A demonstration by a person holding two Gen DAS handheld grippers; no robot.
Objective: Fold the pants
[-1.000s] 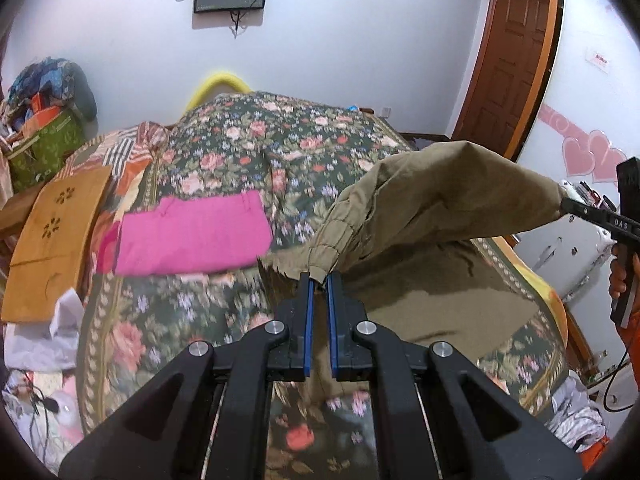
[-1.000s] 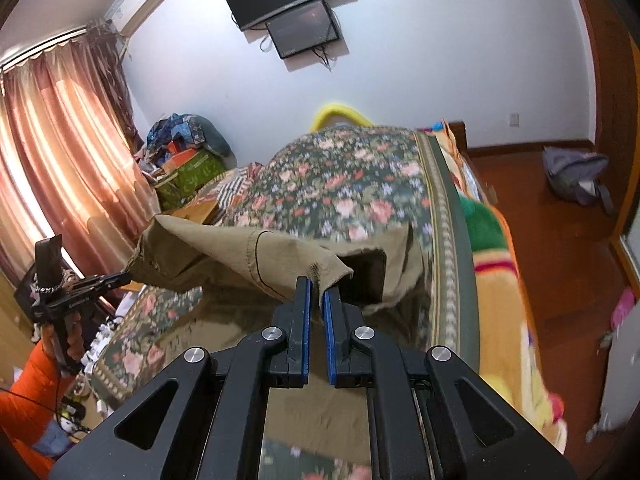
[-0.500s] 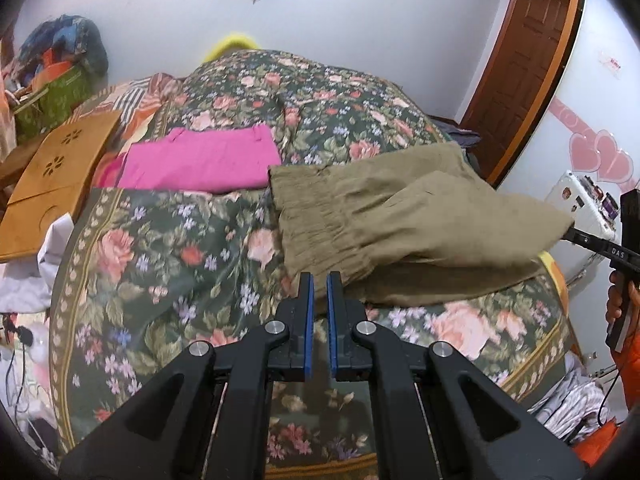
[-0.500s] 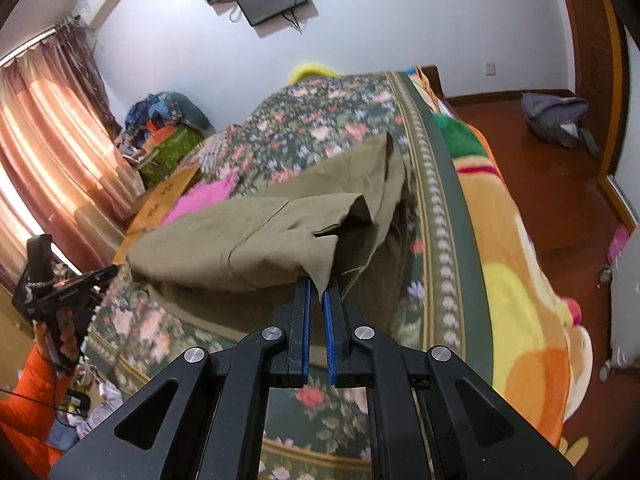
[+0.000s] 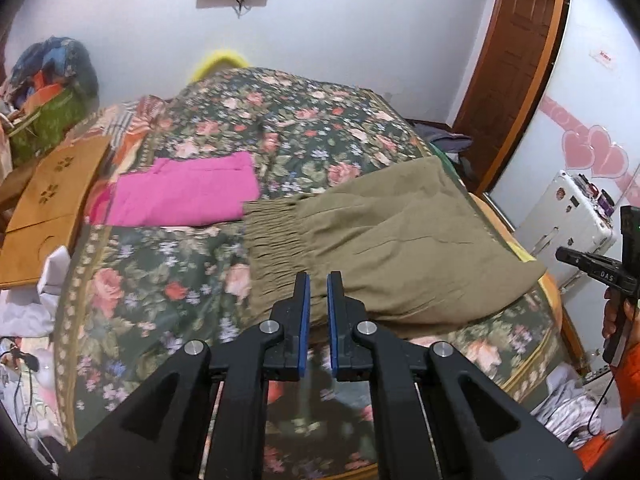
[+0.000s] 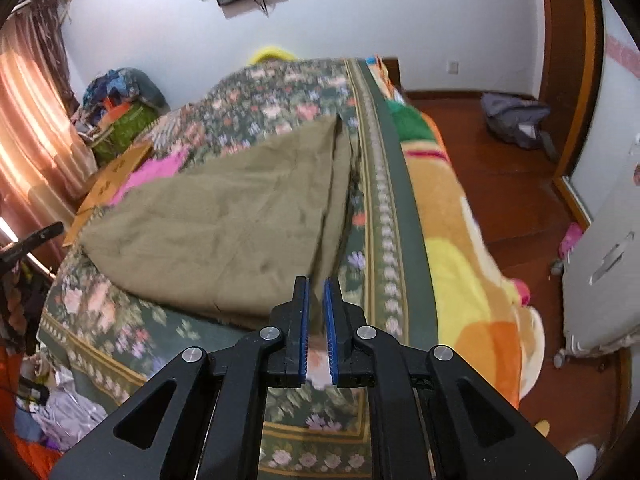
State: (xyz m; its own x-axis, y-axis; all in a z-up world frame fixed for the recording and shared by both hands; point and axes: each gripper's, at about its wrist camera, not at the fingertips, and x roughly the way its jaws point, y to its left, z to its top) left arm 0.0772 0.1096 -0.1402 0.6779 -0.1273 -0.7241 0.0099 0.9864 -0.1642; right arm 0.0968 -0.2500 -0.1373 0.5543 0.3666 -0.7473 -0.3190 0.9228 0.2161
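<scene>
1. now, left gripper (image 5: 318, 280): jaws narrow, nearly together, nothing between the blue pads; they have just been opening a little. tips sit just at the near edge of the pants (image 5: 380, 248), by the gathered waistband end.
2. right gripper (image 6: 316, 284): jaws narrow, nearly together, no cloth pinched; they have just been opening a little. tips sit at the near corner of the pants (image 6: 224, 232); whether they touch the cloth, cannot tell (motion blur).
3. pants: olive, lying folded over on the bed (image 5: 168, 288), near its foot end and toward the bed's edge with the striped border. elastic waistband on the left in the left wrist view, the fabric puffed rather than flat.
4. pink garment (image 5: 184, 194): folded, flat on the floral bedspread, just beyond the waistband; touching or apart, cannot tell.
5. wooden board (image 5: 52, 196) lies beside the bed on the left.
6. right gripper also shows at the right margin of the left wrist view, held by a hand (image 5: 614, 316).
</scene>
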